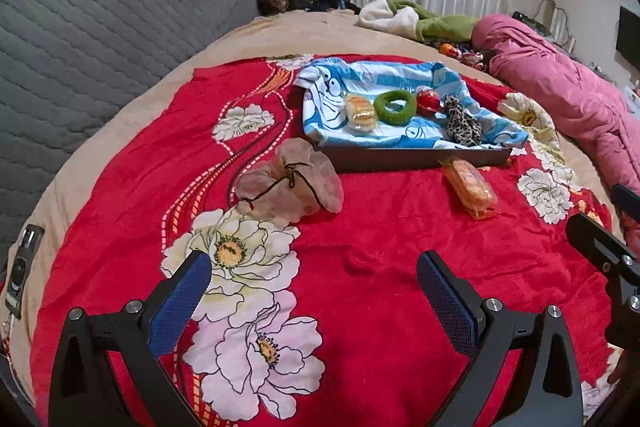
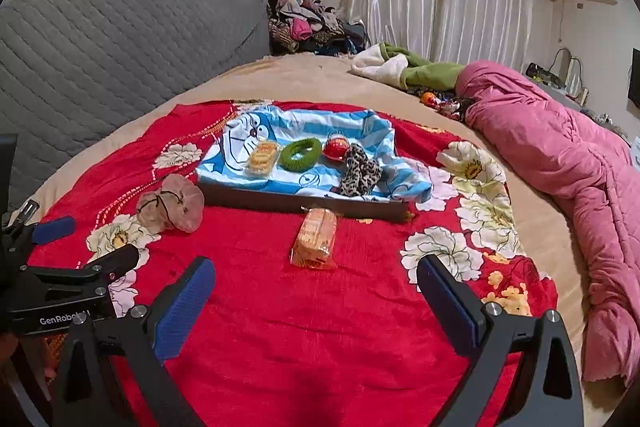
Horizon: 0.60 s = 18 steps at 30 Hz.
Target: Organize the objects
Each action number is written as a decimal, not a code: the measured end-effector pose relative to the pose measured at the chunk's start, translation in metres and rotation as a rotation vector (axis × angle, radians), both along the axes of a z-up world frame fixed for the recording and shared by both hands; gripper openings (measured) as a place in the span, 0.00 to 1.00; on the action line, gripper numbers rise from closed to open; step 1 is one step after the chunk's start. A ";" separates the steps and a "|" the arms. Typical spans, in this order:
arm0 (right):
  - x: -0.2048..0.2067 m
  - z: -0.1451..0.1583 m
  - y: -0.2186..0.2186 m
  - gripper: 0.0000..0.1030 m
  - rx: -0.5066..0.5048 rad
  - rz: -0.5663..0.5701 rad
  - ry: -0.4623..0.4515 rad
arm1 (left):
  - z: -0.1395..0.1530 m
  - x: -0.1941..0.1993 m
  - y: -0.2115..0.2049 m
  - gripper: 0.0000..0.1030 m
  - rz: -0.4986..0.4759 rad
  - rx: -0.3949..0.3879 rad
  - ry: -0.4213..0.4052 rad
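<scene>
While my left gripper (image 1: 314, 287) and my right gripper (image 2: 316, 287) both hover over the red floral blanket (image 2: 360, 327) with jaws spread wide and holding nothing, the loose things lie ahead of me on the bed. From left to right, a pale pink pouch (image 2: 171, 203) sits beside the dark tray (image 2: 304, 203), and an orange snack packet (image 2: 315, 238) lies just in front of it. Inside, on a blue cartoon cloth (image 2: 248, 143), rest a yellow snack packet (image 2: 263, 154), a green ring (image 2: 301, 153), a red ball (image 2: 335, 148) and a leopard-print scrunchie (image 2: 360, 173).
</scene>
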State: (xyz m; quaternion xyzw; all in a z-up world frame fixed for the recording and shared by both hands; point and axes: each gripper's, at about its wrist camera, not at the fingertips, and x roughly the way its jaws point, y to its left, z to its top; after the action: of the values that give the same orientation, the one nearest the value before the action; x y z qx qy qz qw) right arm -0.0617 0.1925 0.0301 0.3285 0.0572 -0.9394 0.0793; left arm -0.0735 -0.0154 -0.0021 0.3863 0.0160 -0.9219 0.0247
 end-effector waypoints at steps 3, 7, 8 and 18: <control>-0.004 -0.005 -0.001 0.99 0.005 0.002 -0.014 | -0.005 -0.004 0.000 0.99 0.000 -0.001 -0.011; -0.009 -0.012 -0.003 0.99 0.010 0.005 -0.030 | -0.009 -0.008 0.000 0.99 0.002 -0.001 -0.021; -0.010 -0.015 -0.004 0.99 0.011 0.007 -0.036 | -0.010 -0.009 0.000 0.99 -0.001 0.001 -0.022; -0.021 -0.029 -0.005 0.99 0.022 -0.002 -0.071 | -0.020 -0.016 0.001 0.99 -0.002 0.001 -0.049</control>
State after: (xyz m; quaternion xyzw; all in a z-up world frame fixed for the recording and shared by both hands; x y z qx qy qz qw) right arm -0.0830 0.1878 0.0013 0.3626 0.0643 -0.9265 0.0769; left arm -0.0891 -0.0144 -0.0225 0.4090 0.0156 -0.9121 0.0240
